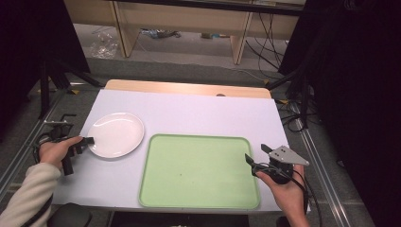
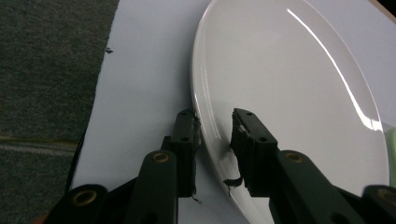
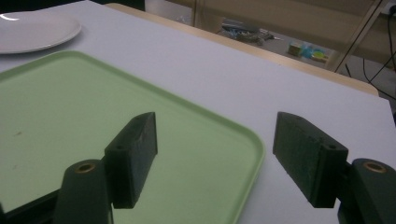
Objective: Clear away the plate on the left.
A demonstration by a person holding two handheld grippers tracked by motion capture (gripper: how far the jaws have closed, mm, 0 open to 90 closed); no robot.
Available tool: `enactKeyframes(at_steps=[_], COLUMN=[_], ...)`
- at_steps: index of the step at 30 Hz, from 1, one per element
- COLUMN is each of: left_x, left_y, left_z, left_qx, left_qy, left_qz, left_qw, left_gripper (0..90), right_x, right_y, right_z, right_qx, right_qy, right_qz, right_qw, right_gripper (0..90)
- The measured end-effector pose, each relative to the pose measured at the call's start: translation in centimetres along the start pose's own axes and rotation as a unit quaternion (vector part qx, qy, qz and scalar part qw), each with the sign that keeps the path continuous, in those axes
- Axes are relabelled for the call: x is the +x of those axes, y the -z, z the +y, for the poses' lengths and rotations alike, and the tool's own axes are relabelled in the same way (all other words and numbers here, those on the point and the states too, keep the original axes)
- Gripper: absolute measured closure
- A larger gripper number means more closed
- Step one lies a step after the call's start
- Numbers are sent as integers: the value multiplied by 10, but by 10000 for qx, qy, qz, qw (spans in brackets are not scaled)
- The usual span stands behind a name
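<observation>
- Left hand (image 1: pixel 56 152): it enters from the bottom left corner of the high view, on a light sleeve. It covers most of the tool body.
- Left gripper (image 1: pixel 88 140): its tip sits at the near left rim of the white plate (image 1: pixel 116 134). In the left gripper view (image 2: pixel 215 135) one jaw stands outside the rim on the white table cover (image 1: pixel 189 116) and the other stands over the inner slope of the plate, so the rim lies between them. A narrow gap is visible on the inner side. Whether the pads press on the rim cannot be told.
- White plate: it rests flat on the table cover, left of the green tray (image 1: pixel 198 171) and just beside the tray's far left corner, without touching it. In the left gripper view (image 2: pixel 289 93) the frame cuts off the near edge of the plate.
- Green tray: it lies at the middle of the near table edge. In the right gripper view (image 3: pixel 70 121) the left and bottom frame edges cut it off.
- Right gripper (image 1: pixel 257 155): it is held by the right hand (image 1: pixel 283 187) just off the right edge of the tray. In the right gripper view (image 3: pixel 215 158) the jaws are spread wide, one over the tray and one over the table cover, with the tray rim between them and untouched.
- Floor beyond the table: cables and small items are too blurred to identify.
</observation>
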State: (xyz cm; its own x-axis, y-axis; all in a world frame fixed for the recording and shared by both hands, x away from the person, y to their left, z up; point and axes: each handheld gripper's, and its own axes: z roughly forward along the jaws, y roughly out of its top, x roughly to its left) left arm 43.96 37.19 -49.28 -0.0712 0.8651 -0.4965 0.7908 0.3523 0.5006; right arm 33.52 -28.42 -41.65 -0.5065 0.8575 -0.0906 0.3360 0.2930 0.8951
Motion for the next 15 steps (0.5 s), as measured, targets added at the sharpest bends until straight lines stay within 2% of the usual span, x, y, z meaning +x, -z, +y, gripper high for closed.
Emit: enactKeyframes(at_steps=[3, 5, 7, 8, 9, 10, 11, 12, 13, 14, 15], left_x=[-3, -2, 0, 2, 3, 4, 5, 6, 7, 9, 10], left_y=[-1, -1, -2, -2, -1, -2, -2, -2, -4, -3, -3], left_z=[3, 4, 4, 5, 5, 5, 5, 5, 4, 4, 4], left_qx=[100, 118, 90, 88, 124, 77, 77, 72, 8, 61, 11], left_qy=[56, 140, 282, 322, 299, 405, 412, 407, 504, 486, 553], left_qz=[86, 58, -30, -90, -122, -184, -207, -270, -407, -450, -501], left_qw=[9999, 9998, 9996, 9994, 9994, 9990, 9989, 9988, 9979, 9978, 9972], left_gripper=[701, 706, 719, 728, 733, 737, 743, 746, 751, 757, 764], right_x=[0, 0, 0, -1, -2, -1, 0, 0, 0, 0, 0], right_y=[-1, 0, 0, -1, 0, -1, -1, 0, 0, -1, -1], right_z=[0, 0, 0, 0, 0, 0, 0, 0, 0, 0, 0], right_qx=[-44, -42, -54, -105, -65, -86, -51, -28, -39, -53, -53], right_qy=[22, 18, 16, 83, 85, 85, 34, 1, 12, 41, 42], right_qz=[-24, -25, -18, -60, -39, -56, -37, -13, 3, -11, -12], right_qw=[10000, 10000, 10000, 9999, 9999, 9999, 10000, 10000, 10000, 10000, 10000], right_gripper=[314, 314, 314, 315, 314, 315, 314, 315, 315, 315, 314])
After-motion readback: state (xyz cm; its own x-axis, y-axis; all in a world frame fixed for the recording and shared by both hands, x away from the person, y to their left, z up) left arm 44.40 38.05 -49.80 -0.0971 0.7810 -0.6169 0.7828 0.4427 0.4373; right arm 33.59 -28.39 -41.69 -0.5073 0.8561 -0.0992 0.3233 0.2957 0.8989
